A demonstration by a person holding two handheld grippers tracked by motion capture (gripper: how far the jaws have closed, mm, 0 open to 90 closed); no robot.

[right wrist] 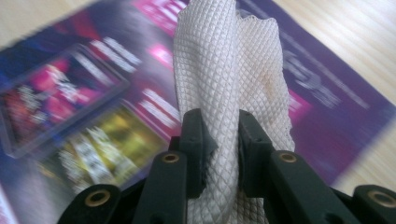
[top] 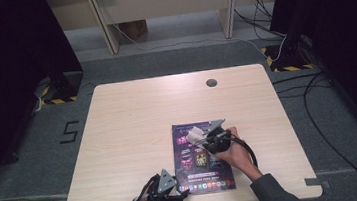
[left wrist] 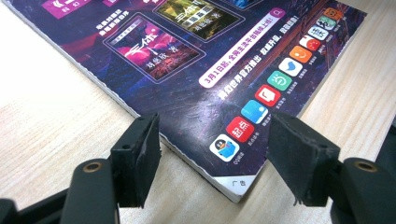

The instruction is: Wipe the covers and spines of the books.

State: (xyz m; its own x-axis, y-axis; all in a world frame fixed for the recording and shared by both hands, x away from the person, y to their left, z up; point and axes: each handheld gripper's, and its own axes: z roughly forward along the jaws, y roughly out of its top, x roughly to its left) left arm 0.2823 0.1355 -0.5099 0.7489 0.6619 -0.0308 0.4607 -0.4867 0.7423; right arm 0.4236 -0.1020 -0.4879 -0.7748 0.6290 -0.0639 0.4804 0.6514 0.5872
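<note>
- High view: the magazine (top: 203,158) lies flat on the table (top: 129,131), near the person's edge. The right gripper (top: 196,137) sits over its far end with a white cloth (top: 193,134) bunched at the tip; the left gripper (top: 180,197) waits at the near left corner. To wipe well, I'd say the left should pin that corner first — otherwise the cover may slide with the cloth.
- Left gripper view: the jaws stand part open, astride the magazine's (left wrist: 187,70) near corner, pads clear of it, nothing held. Lowering one pad onto the cover, well inside the edge, looks the safer hold.
- Right gripper view: the jaws are nearly closed, pinching the waffle-weave cloth (right wrist: 224,93) tight between the pads. The cover (right wrist: 84,116) beneath is blurred. The cloth stands tall above the jaws — tipping it flatter should give the stroke more contact.
</note>
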